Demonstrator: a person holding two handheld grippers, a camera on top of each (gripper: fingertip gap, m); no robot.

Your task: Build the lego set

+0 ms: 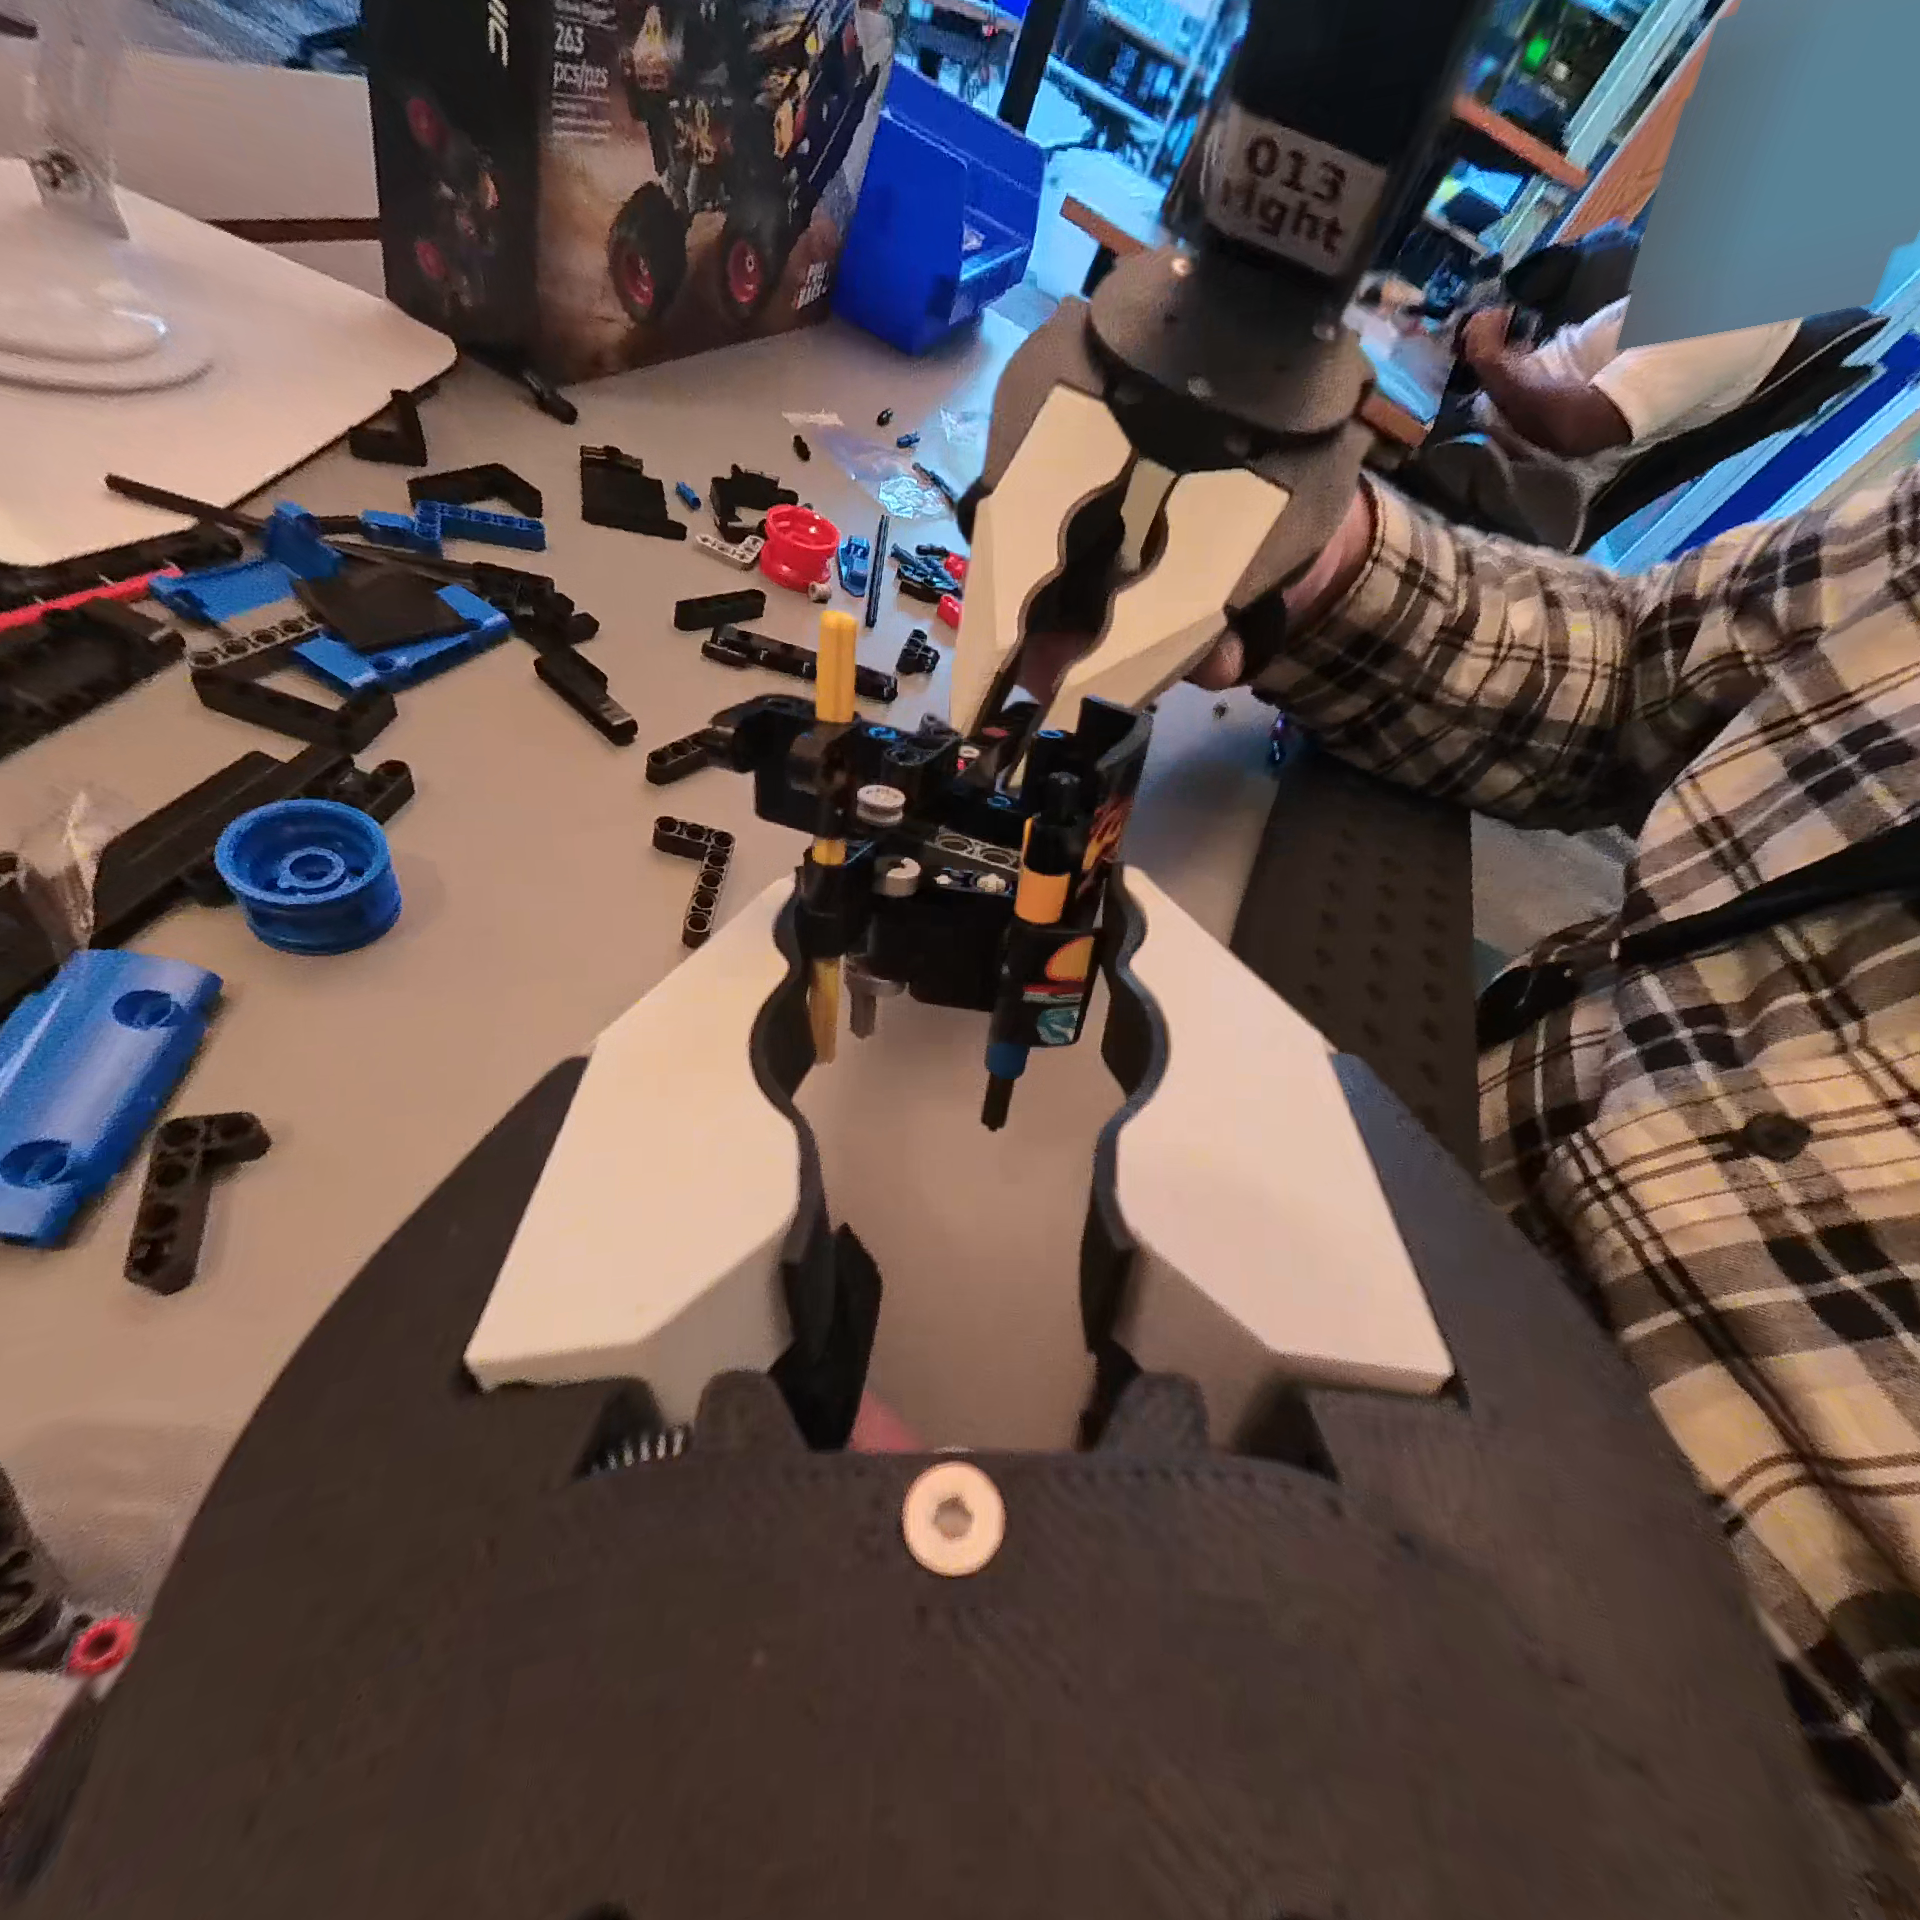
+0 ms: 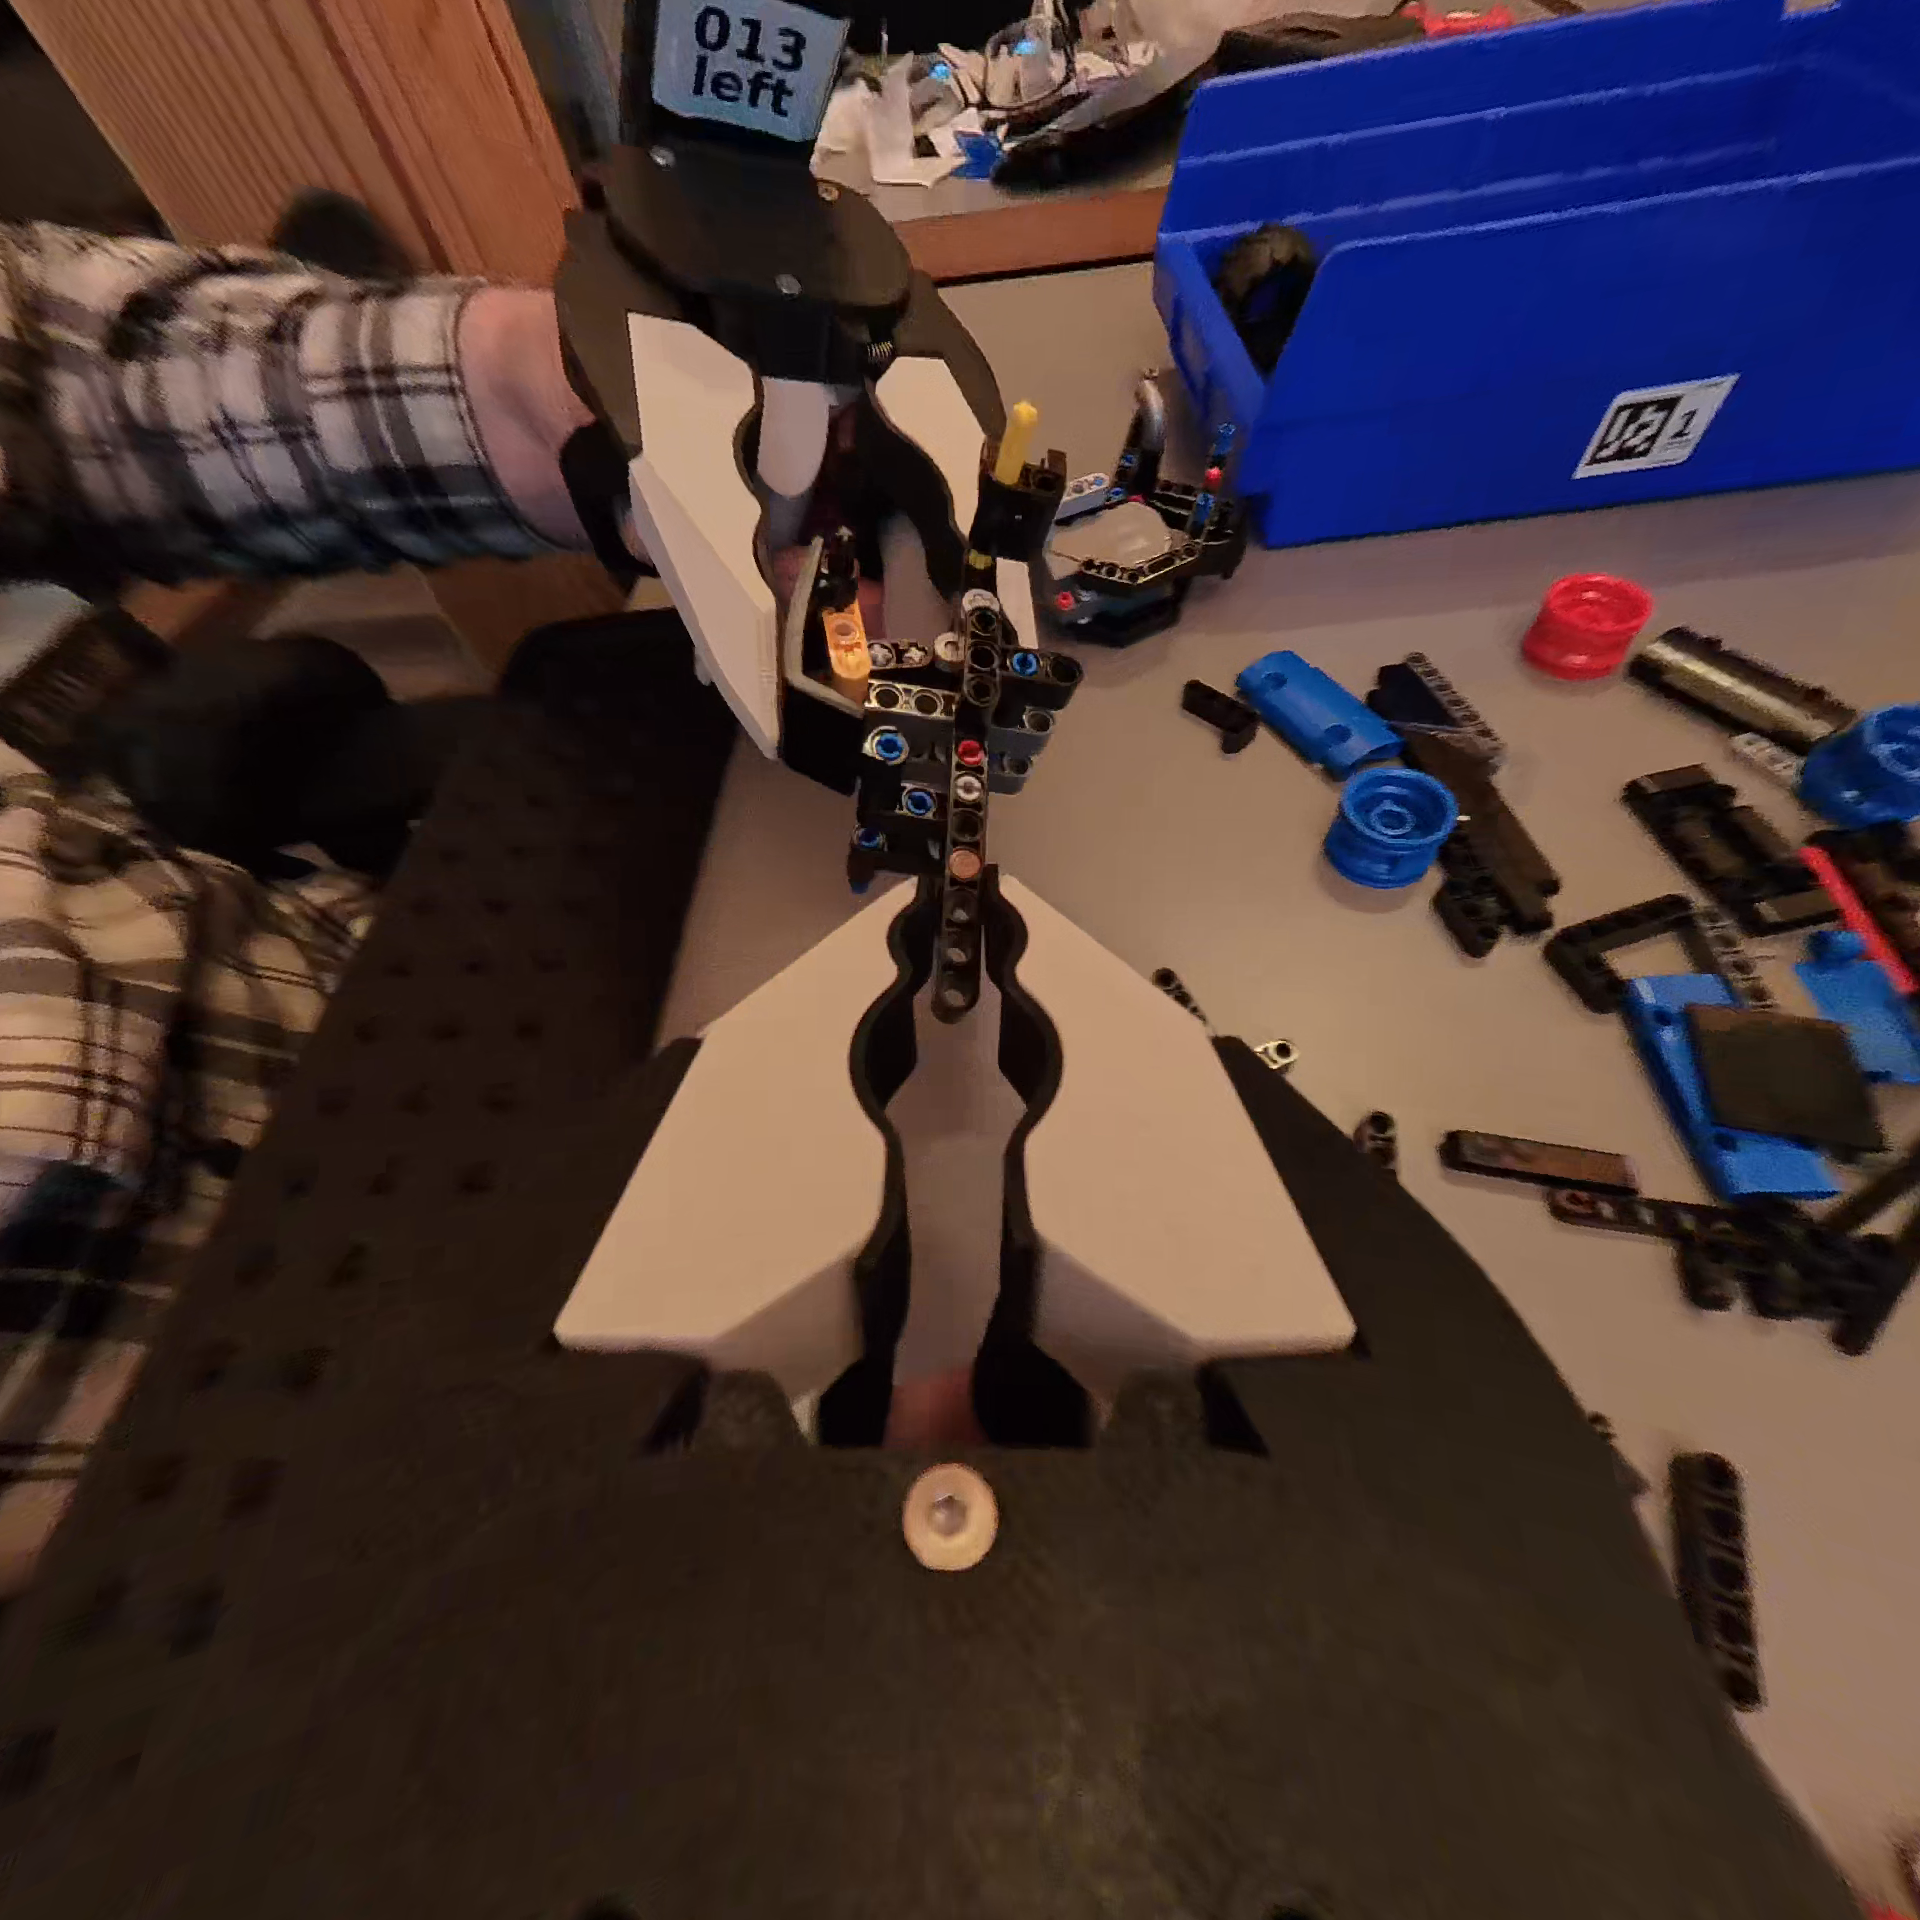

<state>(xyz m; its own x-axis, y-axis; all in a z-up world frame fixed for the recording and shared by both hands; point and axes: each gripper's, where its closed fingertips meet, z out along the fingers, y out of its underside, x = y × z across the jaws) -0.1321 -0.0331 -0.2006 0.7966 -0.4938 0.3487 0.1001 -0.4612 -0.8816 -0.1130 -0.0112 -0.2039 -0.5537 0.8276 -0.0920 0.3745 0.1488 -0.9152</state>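
A partly built lego assembly [image 1: 935, 831] is a black Technic frame with yellow axles, blue pins and a stickered panel. It is held in the air above the grey table. My left gripper [image 1: 956, 904] is shut on its lower body, with the white fingers [image 1: 665, 1195] on either side. It shows again in the right wrist view [image 2: 894, 675], clamping the assembly [image 2: 935, 707]. My right gripper [image 2: 958, 894] is shut on a long black holed beam [image 2: 958, 935] that sticks out of the assembly. In the left wrist view the right gripper [image 1: 1013, 722] comes down from above onto the assembly's top.
Loose black and blue parts lie on the table [image 1: 499, 987], with a blue wheel rim [image 1: 307, 873] and a red rim [image 2: 1584, 623]. The set's box [image 1: 623, 177] and a blue bin [image 2: 1558, 260] stand behind. A second sub-assembly [image 2: 1143, 540] sits by the bin. There is a black perforated mat [image 2: 468, 935] near the person's plaid sleeve. Tip to tip, the grippers are about 4 centimetres apart. My left tips are roughly 12 centimetres from the blue wheel rim [image 1: 307, 873].
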